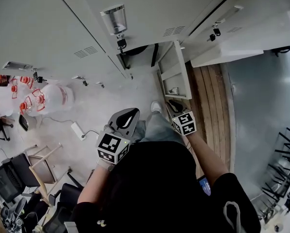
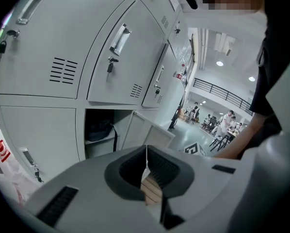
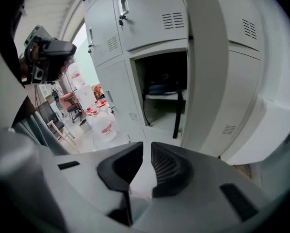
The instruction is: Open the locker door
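From the head view, looking down, the locker door (image 1: 173, 69) stands open in the bottom row of grey lockers (image 1: 48, 28), just ahead of the person's shoe (image 1: 156, 107). The left gripper (image 1: 130, 115) and the right gripper (image 1: 174, 105) are near each other in front of it, not touching it. Each one has a cube (image 1: 112, 147) with black and white squares. Only this view shows the wooden strip (image 1: 210, 101) of floor to the right of the door.

The left gripper view shows its jaws pressed together with nothing in them. It shows a dark bag (image 2: 99, 129) on the shelf inside the open locker, keys (image 2: 109, 64) in the doors above, and people (image 2: 227, 123) far off in a hall.

The right gripper view shows its jaws nearly together, just a thin slit, with nothing between. The door is seen from its edge, right of the opening. Big water bottles (image 3: 104, 125) with red labels stand on the floor; the writing is too small to read.
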{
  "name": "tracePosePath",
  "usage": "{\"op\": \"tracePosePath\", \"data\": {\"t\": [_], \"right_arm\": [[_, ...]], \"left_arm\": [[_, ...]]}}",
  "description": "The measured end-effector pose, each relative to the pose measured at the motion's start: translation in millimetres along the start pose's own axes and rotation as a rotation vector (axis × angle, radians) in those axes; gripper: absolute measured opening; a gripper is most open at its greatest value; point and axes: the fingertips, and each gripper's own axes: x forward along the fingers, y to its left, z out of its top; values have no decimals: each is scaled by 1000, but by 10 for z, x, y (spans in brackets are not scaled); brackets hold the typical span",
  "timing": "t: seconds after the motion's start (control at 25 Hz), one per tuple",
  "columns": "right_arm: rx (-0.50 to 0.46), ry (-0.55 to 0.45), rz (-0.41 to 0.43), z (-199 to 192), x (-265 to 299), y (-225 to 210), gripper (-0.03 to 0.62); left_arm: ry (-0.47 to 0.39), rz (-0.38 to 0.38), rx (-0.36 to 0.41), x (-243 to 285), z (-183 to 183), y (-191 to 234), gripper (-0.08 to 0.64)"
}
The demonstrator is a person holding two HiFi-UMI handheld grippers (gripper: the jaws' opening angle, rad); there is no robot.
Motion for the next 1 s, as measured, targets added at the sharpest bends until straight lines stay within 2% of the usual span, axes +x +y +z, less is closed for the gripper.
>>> {"op": "tracePosePath", "data": {"t": [0.16, 0.56, 0.8, 1.0], "right_arm": [[-66, -98, 97, 531, -117, 251, 66], [-114, -363, 309, 1963, -893, 918, 66], [-146, -481, 343, 2584, -1409, 1027, 66], [-149, -539, 332, 2822, -1681, 1035, 66]], "left_arm": [[-19, 13, -10, 12, 43, 2, 23], [-134, 35, -12, -119, 454, -62, 23], [-217, 41, -1, -272, 730, -103, 23], [-262, 31, 19, -327, 913, -149, 23]]}}
